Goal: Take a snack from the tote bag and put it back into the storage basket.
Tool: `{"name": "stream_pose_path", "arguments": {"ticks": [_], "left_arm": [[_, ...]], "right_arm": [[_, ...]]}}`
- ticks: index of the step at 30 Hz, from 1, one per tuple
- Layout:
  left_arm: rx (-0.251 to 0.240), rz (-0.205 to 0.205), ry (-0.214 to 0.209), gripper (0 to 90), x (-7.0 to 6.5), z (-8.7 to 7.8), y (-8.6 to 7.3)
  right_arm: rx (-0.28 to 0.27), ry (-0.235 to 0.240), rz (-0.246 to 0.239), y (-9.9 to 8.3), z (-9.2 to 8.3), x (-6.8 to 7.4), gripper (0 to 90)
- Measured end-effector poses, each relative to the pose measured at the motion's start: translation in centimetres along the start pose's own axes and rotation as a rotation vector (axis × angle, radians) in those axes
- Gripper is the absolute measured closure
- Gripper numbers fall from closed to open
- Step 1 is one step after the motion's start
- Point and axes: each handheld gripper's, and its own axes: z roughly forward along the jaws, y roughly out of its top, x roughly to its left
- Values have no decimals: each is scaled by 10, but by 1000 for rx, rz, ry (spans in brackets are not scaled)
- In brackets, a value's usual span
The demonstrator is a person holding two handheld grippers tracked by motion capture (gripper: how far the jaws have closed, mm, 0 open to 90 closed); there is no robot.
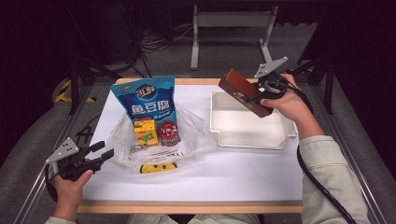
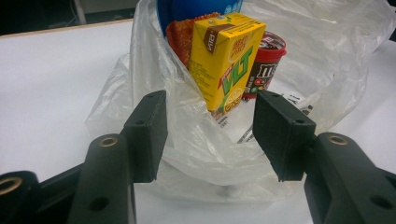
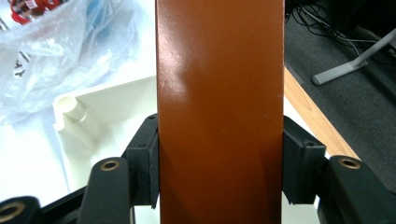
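The right gripper (image 1: 259, 94) is held above the far right part of the white table (image 1: 243, 172), over the far rim of a white tray (image 1: 219, 128); its jaws pinch a long brown box (image 1: 243, 92), one pad pressed to each narrow side, as the right gripper view shows with the brown box (image 3: 220, 107) rising straight up between them; in the high view the box hangs tilted, its far end up and to the left, its lower end over the tray's far right corner, clear of the tray floor; the right hand (image 1: 292, 103) grips the tool from the right. The left gripper (image 1: 102, 151) is at the near left of the table, held by the left hand (image 1: 70, 184), its jaws spread with nothing between them; it points right toward a crumpled clear plastic bag (image 1: 194, 133) lying at the centre left, just short of the bag's edge; in the left gripper view the bag (image 2: 322, 56) lies just beyond the open pads. On the bag lie a blue snack pouch (image 1: 147, 98) at the far side, a yellow drink carton (image 1: 144, 131) and a round dark-red candy tub (image 1: 168, 132) just beside it on the right; a yellow object (image 1: 158, 167) lies at the bag's near edge; whether it is inside the plastic I cannot tell.
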Motion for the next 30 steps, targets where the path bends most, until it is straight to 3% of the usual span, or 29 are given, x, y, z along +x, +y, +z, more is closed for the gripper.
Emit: {"name": "stream_pose_path", "arguments": {"ticks": [30], "left_arm": [[2, 3, -2, 457, 0, 0, 0]], "right_arm": [[86, 13, 52, -36, 37, -10, 423]]}}
